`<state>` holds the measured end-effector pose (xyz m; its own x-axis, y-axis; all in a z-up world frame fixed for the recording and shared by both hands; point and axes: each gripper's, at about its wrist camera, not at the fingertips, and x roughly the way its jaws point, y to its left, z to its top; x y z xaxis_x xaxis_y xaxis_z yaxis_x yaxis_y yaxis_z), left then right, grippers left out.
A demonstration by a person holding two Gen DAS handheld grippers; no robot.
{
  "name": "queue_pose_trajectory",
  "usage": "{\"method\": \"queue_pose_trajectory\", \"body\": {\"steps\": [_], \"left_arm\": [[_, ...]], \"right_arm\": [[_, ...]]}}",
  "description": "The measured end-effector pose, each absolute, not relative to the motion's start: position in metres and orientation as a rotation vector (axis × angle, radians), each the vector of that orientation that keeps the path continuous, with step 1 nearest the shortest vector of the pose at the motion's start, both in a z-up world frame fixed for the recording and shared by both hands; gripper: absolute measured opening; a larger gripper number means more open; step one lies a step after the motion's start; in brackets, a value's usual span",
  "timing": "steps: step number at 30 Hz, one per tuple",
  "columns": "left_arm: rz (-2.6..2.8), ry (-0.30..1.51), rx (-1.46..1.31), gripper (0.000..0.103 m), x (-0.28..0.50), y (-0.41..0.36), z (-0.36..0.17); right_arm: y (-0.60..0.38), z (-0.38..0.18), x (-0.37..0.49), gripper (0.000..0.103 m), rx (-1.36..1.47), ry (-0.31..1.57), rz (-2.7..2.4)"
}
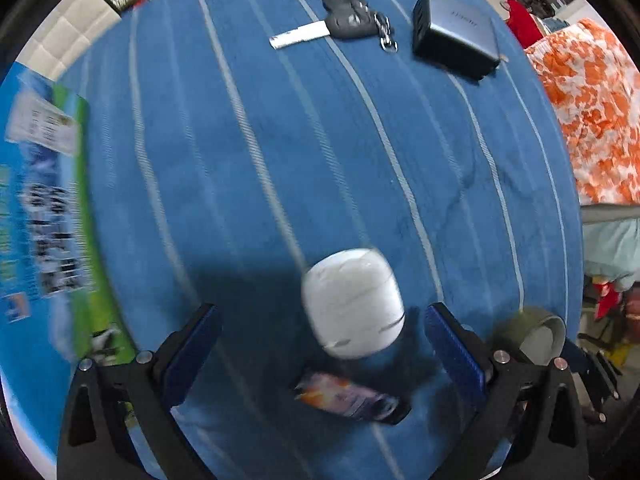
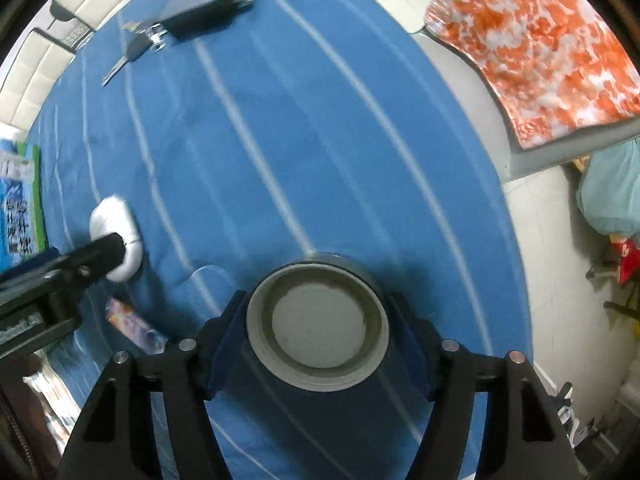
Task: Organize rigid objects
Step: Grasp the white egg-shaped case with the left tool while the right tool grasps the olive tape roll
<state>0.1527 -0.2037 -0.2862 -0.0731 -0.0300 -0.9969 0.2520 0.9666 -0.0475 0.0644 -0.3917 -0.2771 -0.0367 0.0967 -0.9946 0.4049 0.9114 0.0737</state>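
A blue cloth (image 1: 280, 152) with thin pale stripes covers the table, soft and faintly creased. Off its right edge lies a fabric (image 2: 536, 52) in blotchy orange and white. At the left edge sits a glossy printed box (image 1: 44, 216), blue and green. Near the far edge rests a dark grey charger (image 1: 456, 32), blocky and matte, with metal prongs showing in the right wrist view. Just beside it lie black car keys (image 1: 348, 20) with a silver blade and a chain ring. A tape roll (image 2: 318, 326), olive with a pale core, lies flat between the right gripper (image 2: 318, 332) pads; the jaws stand half closed, hugging the roll's sides, though firm contact cannot be told. A smooth white egg-shaped case (image 1: 354, 304) lies between the left gripper (image 1: 324, 344) jaws, which are wide open and clear of it. A small shiny packet (image 1: 348, 398) lies just below the case.
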Motion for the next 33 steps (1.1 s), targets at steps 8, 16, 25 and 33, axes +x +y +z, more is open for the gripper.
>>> {"method": "queue_pose_trajectory", "body": {"steps": [8,16,25,33], "left_arm": [[-0.234,1.545,0.229,0.071,0.151,-0.223,-0.290],[-0.251,1.509,0.223,0.045,0.152,-0.227,-0.275],[-0.288,1.425,0.183,0.035,0.138,-0.185,-0.232],[-0.333,1.379,0.112,0.006,0.143,-0.163,-0.193]], "right_arm": [[-0.387,-0.277,0.075,0.071,0.340,1.618,-0.252],[-0.372,-0.261,0.077,0.071,0.289,1.599,-0.252],[-0.356,-0.223,0.078,0.071,0.246,1.528,-0.226],[-0.337,-0.184,0.081,0.071,0.221,1.456,-0.202]]}}
